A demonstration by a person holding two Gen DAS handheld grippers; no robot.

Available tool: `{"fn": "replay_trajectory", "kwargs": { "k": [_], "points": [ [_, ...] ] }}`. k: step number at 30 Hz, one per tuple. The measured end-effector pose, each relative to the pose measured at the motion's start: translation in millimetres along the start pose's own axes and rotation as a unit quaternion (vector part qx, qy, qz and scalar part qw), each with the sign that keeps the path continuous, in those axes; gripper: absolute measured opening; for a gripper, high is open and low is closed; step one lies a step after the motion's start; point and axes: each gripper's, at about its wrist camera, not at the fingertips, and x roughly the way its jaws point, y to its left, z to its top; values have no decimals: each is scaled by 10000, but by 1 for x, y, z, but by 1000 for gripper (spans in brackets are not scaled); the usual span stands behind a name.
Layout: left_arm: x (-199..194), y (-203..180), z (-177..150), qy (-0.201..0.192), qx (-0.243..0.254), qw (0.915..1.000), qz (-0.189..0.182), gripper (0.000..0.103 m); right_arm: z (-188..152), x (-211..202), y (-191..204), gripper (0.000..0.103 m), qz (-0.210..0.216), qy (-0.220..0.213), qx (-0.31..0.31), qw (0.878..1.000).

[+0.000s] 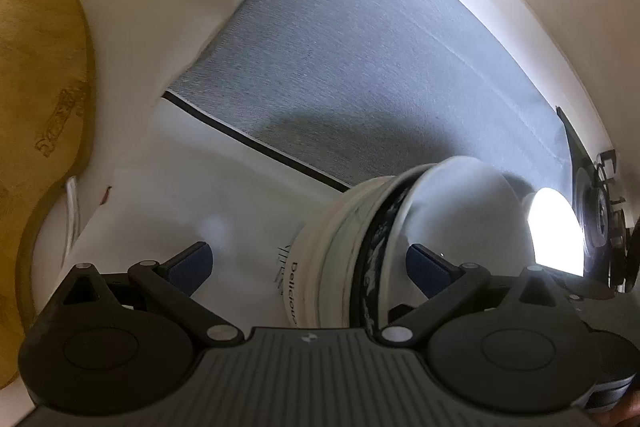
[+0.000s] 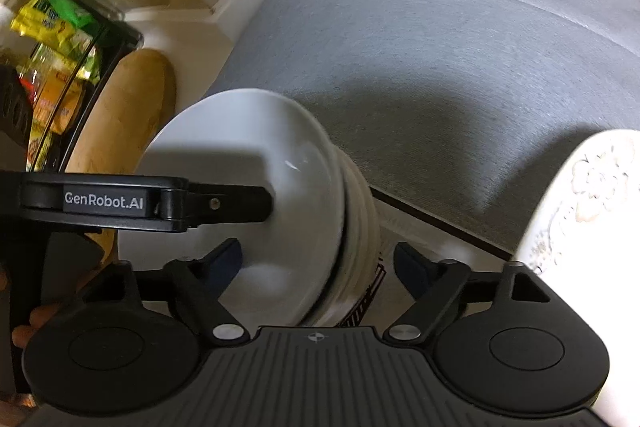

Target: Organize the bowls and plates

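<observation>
One stack of bowls (image 2: 280, 187), its number of bowls unclear. One patterned plate (image 2: 580, 195) right of that stack. One wooden board (image 1: 36, 99) left of it. One grey mat (image 1: 360, 67) behind it. Two grippers.

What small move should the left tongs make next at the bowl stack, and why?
Probably close the left tongs: they are open, one finger over the top white bowl, the other outside the bowl stack, so the rims lie between them. The right tongs hang open nearby.
</observation>
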Motion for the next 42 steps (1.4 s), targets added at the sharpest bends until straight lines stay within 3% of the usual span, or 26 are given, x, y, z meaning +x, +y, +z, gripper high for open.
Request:
{"fn": "replay_trajectory", "kwargs": {
  "k": [4, 6, 7, 12, 21, 25, 27, 32, 35, 39, 42],
  "points": [
    [6, -4, 1, 72, 113, 9996, -254, 102, 1, 4, 4, 93, -63, -25, -89, 9999],
    [6, -1, 0, 93, 138, 9988, -465, 89, 1, 4, 4, 93, -77, -44, -95, 9999],
    [5, -1, 0, 87, 154, 9978, -632, 81, 1, 2, 5, 80, -74, -92, -148, 9998],
    [-5, 9, -3, -108, 152, 9966, -808, 64, -3, -5, 3, 72, 52, -319, -287, 9991],
    [-11, 34, -6, -249, -155, 9921, -1217, 54, -1, -6, -7, 70, 159, -392, -268, 9987],
    [-11, 40, -7, -250, -338, 9913, -1249, 56, 9, 0, -10, 79, 269, -141, -300, 9991],
    [-8, 39, -8, -195, -339, 9924, -1167, 72, 13, 3, -12, 83, 236, 83, -267, 9993],
    [-2, 30, -9, -268, -81, 9928, -1166, 74, 6, 2, -8, 85, 365, 329, -282, 9984],
    [-3, 31, -12, -417, -82, 9921, -1181, 71, 5, 0, -13, 80, 402, 228, -125, 9989],
    [-2, 57, -14, -382, -732, 9831, -1636, 70, 3, -2, -23, 71, 552, 72, 234, 9982],
    [-5, 56, -18, -512, -576, 9846, -1570, 70, 3, -3, -21, 69, 536, 17, 305, 9981]
  ]
}}
